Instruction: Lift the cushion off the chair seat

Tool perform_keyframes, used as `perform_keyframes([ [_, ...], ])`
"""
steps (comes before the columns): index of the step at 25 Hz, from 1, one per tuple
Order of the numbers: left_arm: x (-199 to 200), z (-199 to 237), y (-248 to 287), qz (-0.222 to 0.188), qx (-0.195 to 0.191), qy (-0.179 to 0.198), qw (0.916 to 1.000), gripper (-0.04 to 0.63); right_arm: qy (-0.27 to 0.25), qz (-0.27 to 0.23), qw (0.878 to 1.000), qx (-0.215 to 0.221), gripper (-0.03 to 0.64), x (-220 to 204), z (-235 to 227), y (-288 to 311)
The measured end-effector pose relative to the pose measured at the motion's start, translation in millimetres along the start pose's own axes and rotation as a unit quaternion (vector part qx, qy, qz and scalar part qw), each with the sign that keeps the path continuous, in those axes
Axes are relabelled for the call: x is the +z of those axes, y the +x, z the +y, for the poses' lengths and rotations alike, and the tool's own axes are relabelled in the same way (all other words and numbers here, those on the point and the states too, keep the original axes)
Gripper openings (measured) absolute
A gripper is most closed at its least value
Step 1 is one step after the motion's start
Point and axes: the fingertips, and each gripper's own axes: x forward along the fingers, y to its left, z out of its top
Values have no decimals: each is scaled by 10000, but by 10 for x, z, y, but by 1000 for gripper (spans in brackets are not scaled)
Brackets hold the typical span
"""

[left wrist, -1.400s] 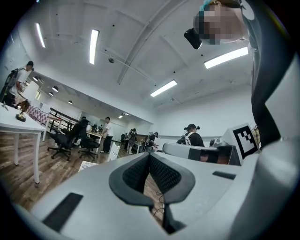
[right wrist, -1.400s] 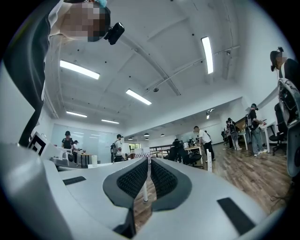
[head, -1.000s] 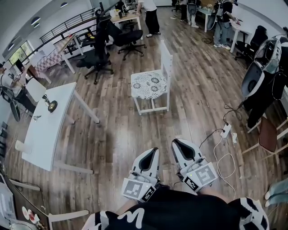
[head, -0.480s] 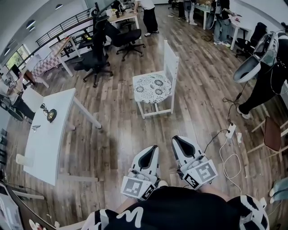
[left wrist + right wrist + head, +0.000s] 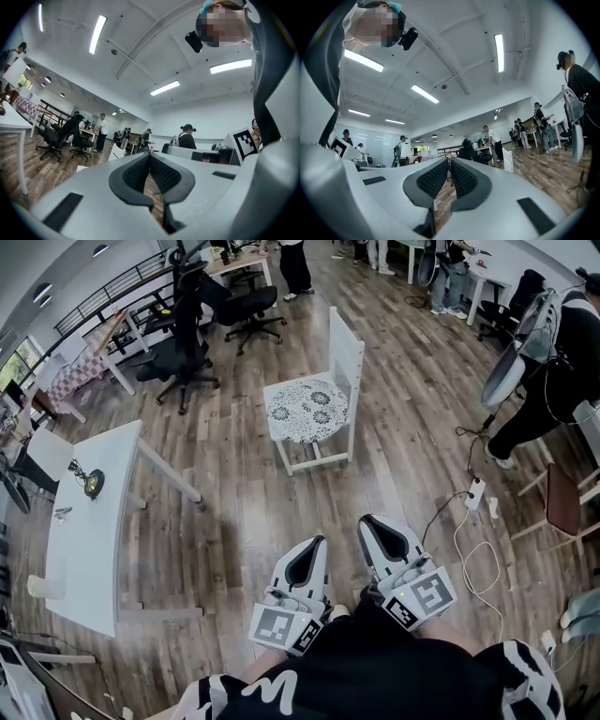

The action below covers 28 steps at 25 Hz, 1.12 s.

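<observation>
Both gripper views are missing the cushion, their own fingers blocking the seat, and the person's dark top is covering the hands. The patterned cushion (image 5: 307, 411) is lying flat on the white chair (image 5: 348, 351), well ahead of both grippers. It is looking about as wide as deep, so I cannot pick a long axis. The left gripper (image 5: 316, 543) and right gripper (image 5: 368, 521) are pointing level, fingers pressed together on nothing.

Left gripper (image 5: 317, 543) and right gripper (image 5: 369, 522) side by side, level, near the torso (image 5: 375, 671) — fingers (image 5: 165, 174) of both together.
</observation>
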Motion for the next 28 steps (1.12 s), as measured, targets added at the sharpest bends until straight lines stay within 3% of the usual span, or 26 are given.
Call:
perform_keyframes([
  [11,53,156,57,-2,140,12,9999,5,115,5,9998,147,34,5,-45,218],
  [17,2,210,36,28,239,-162,9996,4,169,150,9993,288,34,-72,10,251],
  [24,68,252,191,-141,226,-95,9996,4,333,-17,9994,111,34,-13,-274,277],
  [28,29,336,313,-37,317,-248,9992,4,503,144,9986,39,34,-63,-428,369],
])
